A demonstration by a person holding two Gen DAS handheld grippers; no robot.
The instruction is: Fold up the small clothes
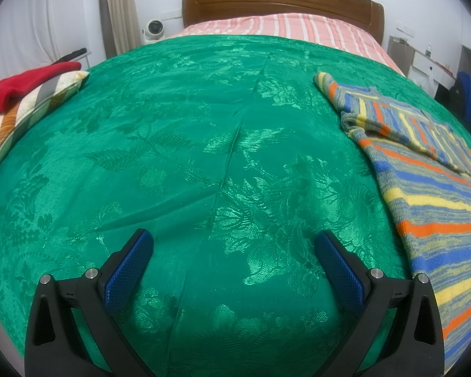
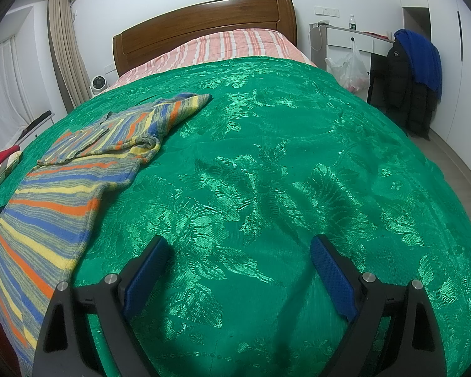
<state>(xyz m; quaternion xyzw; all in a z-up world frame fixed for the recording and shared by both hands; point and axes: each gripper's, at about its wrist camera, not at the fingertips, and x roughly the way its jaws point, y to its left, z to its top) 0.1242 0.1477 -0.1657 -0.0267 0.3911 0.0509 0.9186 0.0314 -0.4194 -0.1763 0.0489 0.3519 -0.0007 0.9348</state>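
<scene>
A small striped knit sweater [image 1: 430, 169] in blue, yellow, orange and grey lies on the green bedspread [image 1: 204, 157], its sleeve folded across the body. In the left wrist view it is to the right of my left gripper [image 1: 234, 242], which is open and empty above bare bedspread. In the right wrist view the sweater [image 2: 62, 194] lies to the left of my right gripper [image 2: 240, 248], which is also open and empty over the bedspread [image 2: 282, 172]. Neither gripper touches the sweater.
A striped pillow [image 1: 31, 110] with a red garment [image 1: 25, 84] on it sits at the bed's left edge. A wooden headboard [image 1: 282, 3] and pink striped sheet [image 1: 282, 28] are at the far end. A white desk [image 2: 351, 36] and a chair with jackets [image 2: 414, 78] stand right of the bed.
</scene>
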